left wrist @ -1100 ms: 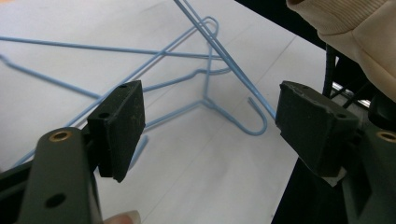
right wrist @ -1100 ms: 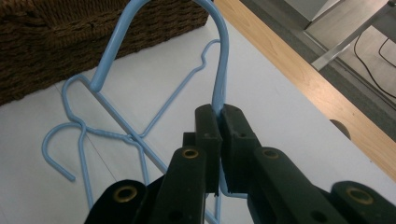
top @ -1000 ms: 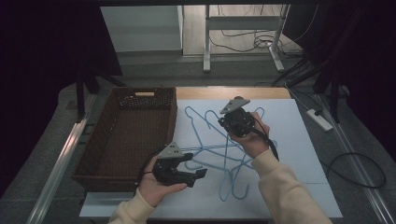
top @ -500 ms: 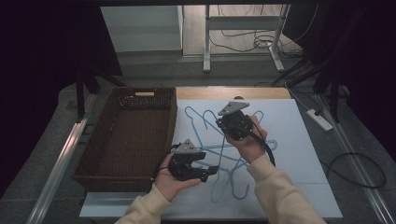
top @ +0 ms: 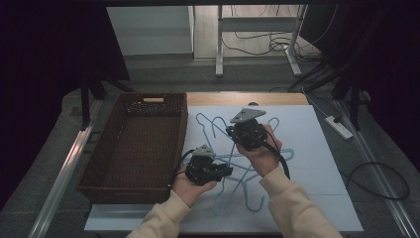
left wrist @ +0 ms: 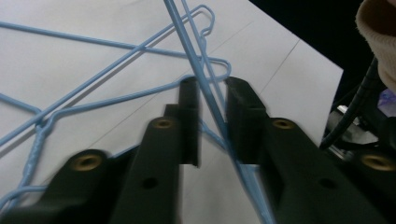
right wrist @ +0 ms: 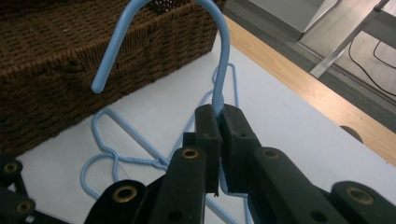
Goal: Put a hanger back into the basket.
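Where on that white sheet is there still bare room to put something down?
The right part of the white sheet, beyond the blue hangers, is bare, as is the near strip by the sleeves. The basket looks empty too. The middle is crowded with tangled hangers, the left gripper and right gripper.

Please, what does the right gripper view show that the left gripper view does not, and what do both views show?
Right gripper view only: the right tool shut on a blue hanger hook, with the brown wicker basket behind it and the wooden table edge.

Left gripper view only: the left tool open, with hanger wires running between its jaws, and a cream sleeve at the top right.

Both: blue wire hangers lying on the white sheet.
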A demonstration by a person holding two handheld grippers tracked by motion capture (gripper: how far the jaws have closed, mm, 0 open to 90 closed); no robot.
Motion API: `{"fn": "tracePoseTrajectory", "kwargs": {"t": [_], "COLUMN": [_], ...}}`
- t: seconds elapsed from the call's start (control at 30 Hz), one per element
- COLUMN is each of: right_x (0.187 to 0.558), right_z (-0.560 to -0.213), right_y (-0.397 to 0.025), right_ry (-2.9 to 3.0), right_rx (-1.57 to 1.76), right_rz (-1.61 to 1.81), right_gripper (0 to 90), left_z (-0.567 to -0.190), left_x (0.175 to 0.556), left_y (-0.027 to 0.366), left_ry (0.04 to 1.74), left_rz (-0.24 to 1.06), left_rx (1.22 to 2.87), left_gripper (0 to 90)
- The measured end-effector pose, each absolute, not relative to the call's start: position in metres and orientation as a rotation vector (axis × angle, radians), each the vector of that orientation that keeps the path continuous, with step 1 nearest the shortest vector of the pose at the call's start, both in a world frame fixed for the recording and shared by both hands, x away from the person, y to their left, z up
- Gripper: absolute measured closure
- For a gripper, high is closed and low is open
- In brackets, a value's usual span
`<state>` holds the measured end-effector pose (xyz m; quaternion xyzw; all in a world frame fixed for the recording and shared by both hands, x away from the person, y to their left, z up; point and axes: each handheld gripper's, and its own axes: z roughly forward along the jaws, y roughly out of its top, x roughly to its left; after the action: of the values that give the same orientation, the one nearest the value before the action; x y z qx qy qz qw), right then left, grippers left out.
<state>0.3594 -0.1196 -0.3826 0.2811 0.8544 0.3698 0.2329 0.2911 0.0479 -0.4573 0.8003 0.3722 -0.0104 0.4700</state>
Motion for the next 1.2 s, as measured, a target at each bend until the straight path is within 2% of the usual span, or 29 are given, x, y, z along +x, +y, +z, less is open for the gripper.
{"fn": "tracePoseTrajectory", "kwargs": {"t": [0.27, 0.43, 0.47, 0.5, 0.53, 0.67, 0.73, 0.77, 1.2], "right_x": [0.351, 0.343, 0.341, 0.341, 0.338, 0.329, 0.326, 0.321, 0.294], "right_z": [-0.367, -0.359, -0.357, -0.357, -0.354, -0.349, -0.349, -0.348, -0.364], "right_y": [-0.138, -0.147, -0.152, -0.152, -0.158, -0.169, -0.172, -0.18, -0.225], "right_ry": [2.308, 2.267, 2.253, 2.253, 2.225, 2.173, 2.162, 2.144, 2.116], "right_rx": [0.78, 0.768, 0.765, 0.765, 0.767, 0.763, 0.763, 0.772, 0.79], "right_rz": [1.139, 1.188, 1.219, 1.219, 1.266, 1.335, 1.355, 1.391, 1.51], "right_gripper": [85.9, 83.9, 77.7, 77.7, 69.4, 51.1, 48.1, 40.8, 34.3], "left_z": [-0.452, -0.442, -0.44, -0.438, -0.434, -0.427, -0.425, -0.423, -0.401], "left_x": [0.291, 0.286, 0.286, 0.286, 0.286, 0.287, 0.288, 0.288, 0.29], "left_y": [0.058, 0.058, 0.059, 0.06, 0.062, 0.067, 0.068, 0.069, 0.09], "left_ry": [0.953, 0.94, 0.936, 0.938, 0.938, 0.941, 0.942, 0.941, 0.929], "left_rz": [-0.055, -0.036, -0.031, -0.027, -0.025, -0.027, -0.022, -0.022, -0.012], "left_rx": [1.892, 1.877, 1.872, 1.87, 1.859, 1.832, 1.826, 1.824, 1.758], "left_gripper": [86.6, 87.0, 87.1, 87.1, 87.1, 87.1, 87.0, 87.1, 87.1]}}
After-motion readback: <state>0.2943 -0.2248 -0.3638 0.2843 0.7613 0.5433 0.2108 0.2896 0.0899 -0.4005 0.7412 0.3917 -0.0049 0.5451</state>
